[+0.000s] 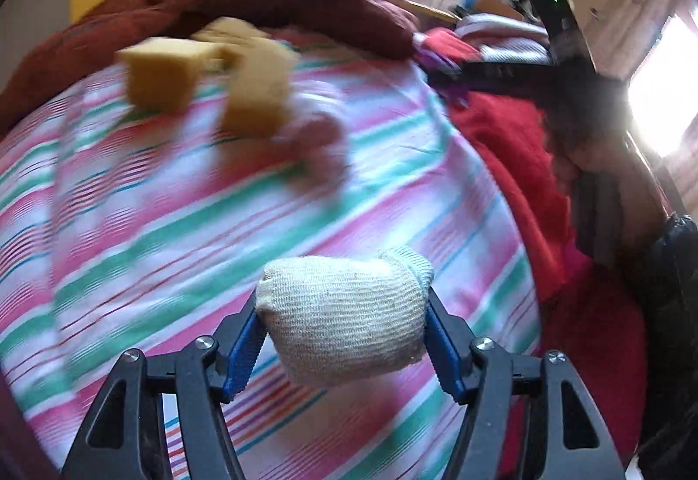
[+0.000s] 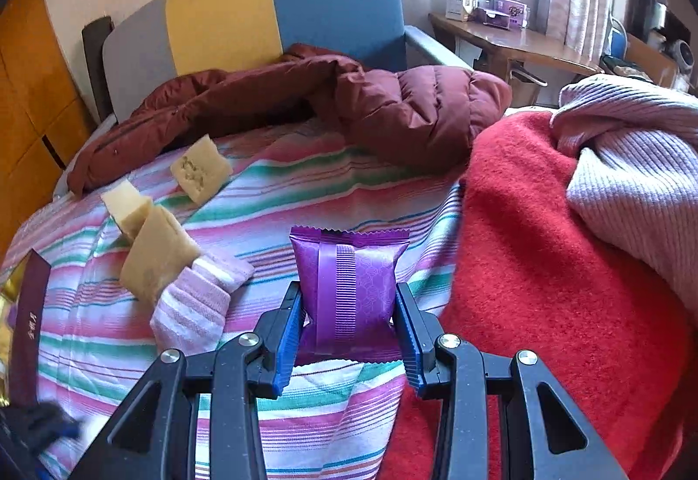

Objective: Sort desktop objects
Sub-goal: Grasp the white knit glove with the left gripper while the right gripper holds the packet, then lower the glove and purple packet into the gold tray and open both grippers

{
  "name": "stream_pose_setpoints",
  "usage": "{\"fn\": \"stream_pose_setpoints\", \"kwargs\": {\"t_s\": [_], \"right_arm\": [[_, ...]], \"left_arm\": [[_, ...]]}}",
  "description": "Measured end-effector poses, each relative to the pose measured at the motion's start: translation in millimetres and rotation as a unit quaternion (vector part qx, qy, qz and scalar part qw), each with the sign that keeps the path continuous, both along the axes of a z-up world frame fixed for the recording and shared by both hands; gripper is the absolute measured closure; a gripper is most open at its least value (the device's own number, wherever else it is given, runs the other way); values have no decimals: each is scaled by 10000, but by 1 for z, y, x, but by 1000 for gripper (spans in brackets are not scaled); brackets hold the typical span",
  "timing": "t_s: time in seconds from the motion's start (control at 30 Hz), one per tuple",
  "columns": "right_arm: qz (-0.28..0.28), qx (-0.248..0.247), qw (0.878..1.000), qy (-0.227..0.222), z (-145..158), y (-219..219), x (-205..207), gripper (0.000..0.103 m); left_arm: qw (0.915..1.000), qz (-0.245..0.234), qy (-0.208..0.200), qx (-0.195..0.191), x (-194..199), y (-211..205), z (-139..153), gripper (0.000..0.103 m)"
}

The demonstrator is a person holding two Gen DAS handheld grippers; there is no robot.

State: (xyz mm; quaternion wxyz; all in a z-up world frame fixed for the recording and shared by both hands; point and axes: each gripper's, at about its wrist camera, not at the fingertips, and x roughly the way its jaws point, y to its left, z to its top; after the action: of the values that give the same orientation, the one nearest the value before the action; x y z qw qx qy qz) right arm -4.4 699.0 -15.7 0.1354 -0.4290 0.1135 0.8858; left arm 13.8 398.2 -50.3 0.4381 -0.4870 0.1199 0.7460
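My left gripper (image 1: 342,316) is shut on a rolled beige sock (image 1: 344,314) and holds it above the striped sheet (image 1: 174,227). My right gripper (image 2: 349,305) is shut on a purple snack packet (image 2: 349,284), held upright over the sheet. Yellow sponge blocks (image 1: 161,74) lie far ahead in the blurred left wrist view; they also show at the left of the right wrist view (image 2: 155,257), with another further back (image 2: 200,168). A pink striped sock (image 2: 196,301) lies beside the sponges.
A maroon down jacket (image 2: 392,100) lies across the far edge of the bed. A red blanket (image 2: 545,262) and a lilac knit sweater (image 2: 632,157) fill the right side. A dark maroon box (image 2: 26,327) sits at the left edge. A wooden desk (image 2: 514,39) stands beyond.
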Motion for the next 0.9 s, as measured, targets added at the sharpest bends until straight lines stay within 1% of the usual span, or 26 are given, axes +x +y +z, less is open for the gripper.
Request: {"fn": "stream_pose_setpoints", "kwargs": {"t_s": [0.17, 0.33, 0.53, 0.7, 0.9], "right_arm": [[212, 130, 9992, -318, -8, -17, -10, 63], [453, 112, 9976, -505, -8, -40, -15, 63], [726, 116, 9961, -487, 7, -80, -15, 63], [1017, -42, 9945, -265, 26, -119, -15, 63], [1555, -202, 9876, -96, 40, -186, -20, 62]], "left_arm": [[9982, 463, 375, -38, -8, -53, 17, 35], [9953, 763, 594, -11, -6, -89, 31, 35], [9911, 1112, 725, 74, -9, -120, 42, 35], [9862, 1406, 858, 155, -13, -148, 52, 35], [9797, 1710, 1029, 164, -14, -182, 59, 35]]}}
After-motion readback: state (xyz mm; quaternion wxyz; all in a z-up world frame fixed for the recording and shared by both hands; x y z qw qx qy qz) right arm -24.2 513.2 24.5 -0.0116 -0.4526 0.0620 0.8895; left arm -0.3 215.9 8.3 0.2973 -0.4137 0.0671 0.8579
